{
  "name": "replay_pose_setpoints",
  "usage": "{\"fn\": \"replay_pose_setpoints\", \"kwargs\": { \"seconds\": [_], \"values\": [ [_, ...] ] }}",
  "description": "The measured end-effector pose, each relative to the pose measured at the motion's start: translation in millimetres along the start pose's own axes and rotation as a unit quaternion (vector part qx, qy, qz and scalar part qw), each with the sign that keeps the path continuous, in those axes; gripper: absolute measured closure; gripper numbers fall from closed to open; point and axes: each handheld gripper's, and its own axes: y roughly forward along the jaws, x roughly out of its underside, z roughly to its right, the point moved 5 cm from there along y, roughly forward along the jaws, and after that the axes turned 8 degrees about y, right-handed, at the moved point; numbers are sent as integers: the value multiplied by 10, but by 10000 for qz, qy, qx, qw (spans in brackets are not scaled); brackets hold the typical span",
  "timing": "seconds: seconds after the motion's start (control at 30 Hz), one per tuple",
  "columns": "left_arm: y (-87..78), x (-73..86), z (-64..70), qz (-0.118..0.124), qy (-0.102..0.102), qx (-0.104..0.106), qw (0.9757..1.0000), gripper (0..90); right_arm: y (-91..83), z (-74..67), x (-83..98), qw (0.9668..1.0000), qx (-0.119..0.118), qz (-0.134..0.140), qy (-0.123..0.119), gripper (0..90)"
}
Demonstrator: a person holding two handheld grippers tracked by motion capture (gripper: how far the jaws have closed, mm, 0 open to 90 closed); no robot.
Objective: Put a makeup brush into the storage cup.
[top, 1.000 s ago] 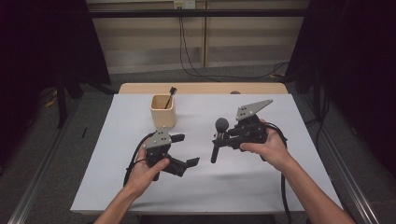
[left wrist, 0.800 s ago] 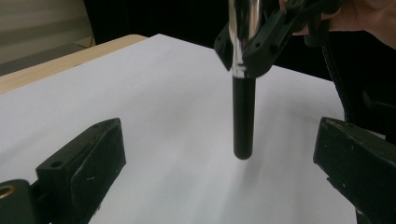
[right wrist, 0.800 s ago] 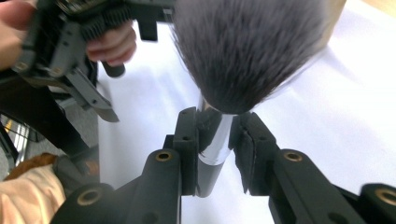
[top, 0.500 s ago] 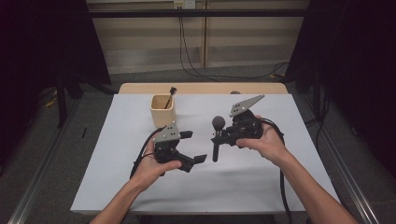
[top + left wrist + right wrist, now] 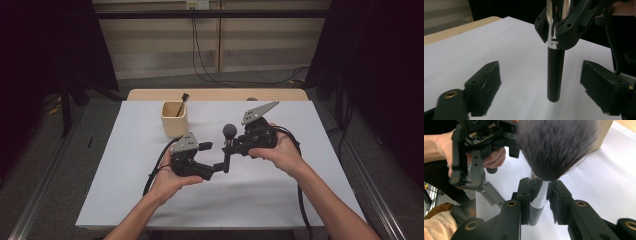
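Makeup brush (image 5: 228, 145), centre frame: upright above the surface, clamped in right gripper (image 5: 235, 146) jaws at its metal collar; left gripper (image 5: 214, 159) has moved in, jaws apart but just closing around the handle—handover likely.

the makeup brush (image 5: 228, 145) stands upright above the white table cover (image 5: 125, 190). it has a fluffy dark head (image 5: 556, 145) on top, a shiny silver neck (image 5: 539, 195) and a black handle (image 5: 555, 75) whose end hangs just over the cover.
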Motion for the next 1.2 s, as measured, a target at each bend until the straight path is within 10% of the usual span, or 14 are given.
{"fn": "replay_pose_setpoints", "kwargs": {
  "seconds": [0.8, 1.2],
  "values": [
    [29, 8, 68, 117, -2, 340, 9994, 646, 105, -103, -60, 9997, -156, 130, -155, 714],
    [31, 5, 49, 181, -92, 425, 9989, 739, 123, -102, -67, 9996, -169, 150, -153, 714]
  ]
}}
